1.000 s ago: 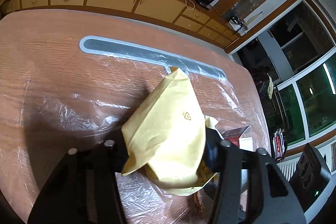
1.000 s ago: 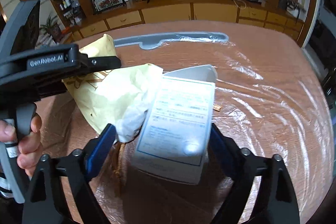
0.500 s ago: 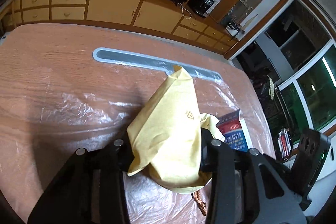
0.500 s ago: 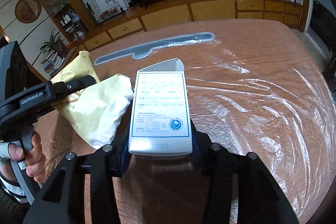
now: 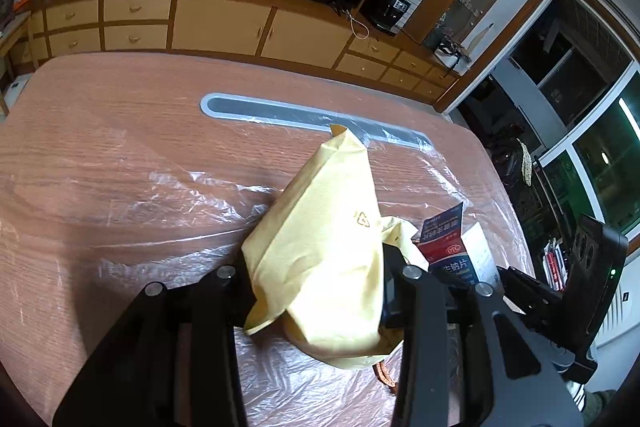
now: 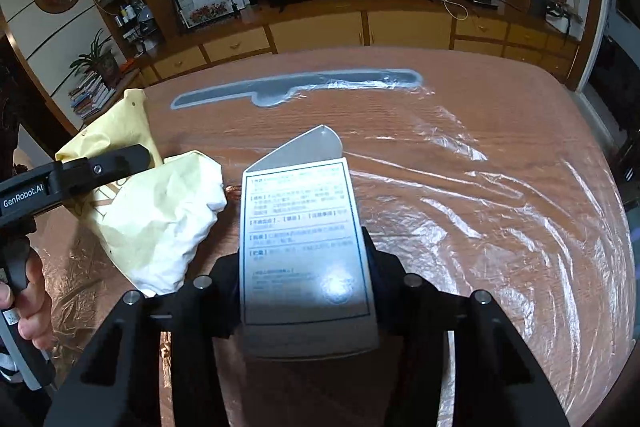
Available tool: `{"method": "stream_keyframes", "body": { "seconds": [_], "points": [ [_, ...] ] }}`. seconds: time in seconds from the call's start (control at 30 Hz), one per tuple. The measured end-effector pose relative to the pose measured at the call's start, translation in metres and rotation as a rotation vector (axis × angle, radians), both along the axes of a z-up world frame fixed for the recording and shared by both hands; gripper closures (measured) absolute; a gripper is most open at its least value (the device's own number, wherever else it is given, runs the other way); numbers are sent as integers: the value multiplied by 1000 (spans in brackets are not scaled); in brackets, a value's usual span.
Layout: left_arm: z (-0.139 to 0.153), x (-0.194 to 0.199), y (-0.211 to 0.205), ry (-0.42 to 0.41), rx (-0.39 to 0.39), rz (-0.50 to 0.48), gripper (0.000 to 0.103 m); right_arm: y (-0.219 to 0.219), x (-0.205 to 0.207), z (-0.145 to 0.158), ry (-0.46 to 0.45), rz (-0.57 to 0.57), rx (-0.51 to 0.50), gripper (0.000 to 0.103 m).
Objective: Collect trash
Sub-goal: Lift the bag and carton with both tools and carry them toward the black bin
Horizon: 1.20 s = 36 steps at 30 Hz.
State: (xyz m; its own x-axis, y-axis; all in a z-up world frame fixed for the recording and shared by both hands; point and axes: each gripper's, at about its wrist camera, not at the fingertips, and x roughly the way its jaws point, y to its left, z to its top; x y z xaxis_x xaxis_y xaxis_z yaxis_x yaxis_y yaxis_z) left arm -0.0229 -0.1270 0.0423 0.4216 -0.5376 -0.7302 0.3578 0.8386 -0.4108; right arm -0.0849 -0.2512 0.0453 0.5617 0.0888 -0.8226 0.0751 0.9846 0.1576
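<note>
My left gripper (image 5: pixel 316 291) is shut on a crumpled yellow paper bag (image 5: pixel 324 239) and holds it above the wooden table (image 5: pixel 100 147). The bag also shows in the right wrist view (image 6: pixel 160 219), left of centre, with the left gripper's finger (image 6: pixel 116 163) across it. My right gripper (image 6: pixel 304 283) is shut on a white medicine box (image 6: pixel 300 239) with printed text and an open flap. The box shows in the left wrist view (image 5: pixel 452 247) at the right, blue and red on that side.
Clear plastic film (image 6: pixel 480 207) covers much of the table. A grey inlaid strip (image 5: pixel 304 117) runs across its far part. A small brown scrap (image 5: pixel 384 373) lies under the bag. Cabinets (image 5: pixel 224 23) and a dark TV stand behind the table.
Both grippers have risen and drawn back from the table with their loads. The box has come upright in the right gripper, whose jaws have closed tighter on it.
</note>
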Motion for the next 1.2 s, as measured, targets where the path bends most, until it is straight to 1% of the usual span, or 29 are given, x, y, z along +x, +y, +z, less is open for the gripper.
{"method": "stream_keyframes", "body": {
  "seconds": [0.13, 0.27, 0.57, 0.7, 0.87, 1.2],
  "points": [
    [3, -4, 1, -12, 13, -2, 62, -5, -6, 6, -11, -10, 35, 56],
    [6, -11, 3, -30, 22, -10, 62, -7, -13, 15, -23, -7, 48, 56],
    [25, -35, 13, -79, 16, -41, 62, -16, -34, 34, -35, 16, 111, 56],
    [33, -48, 16, -90, 6, -53, 62, -18, -43, 44, -46, 18, 157, 56],
    [41, -64, 20, -113, 9, -70, 62, -13, -59, 56, -64, 43, 164, 56],
    [48, -97, 30, -136, 14, -87, 62, -4, -95, 68, -72, 79, 190, 56]
  ]
}}
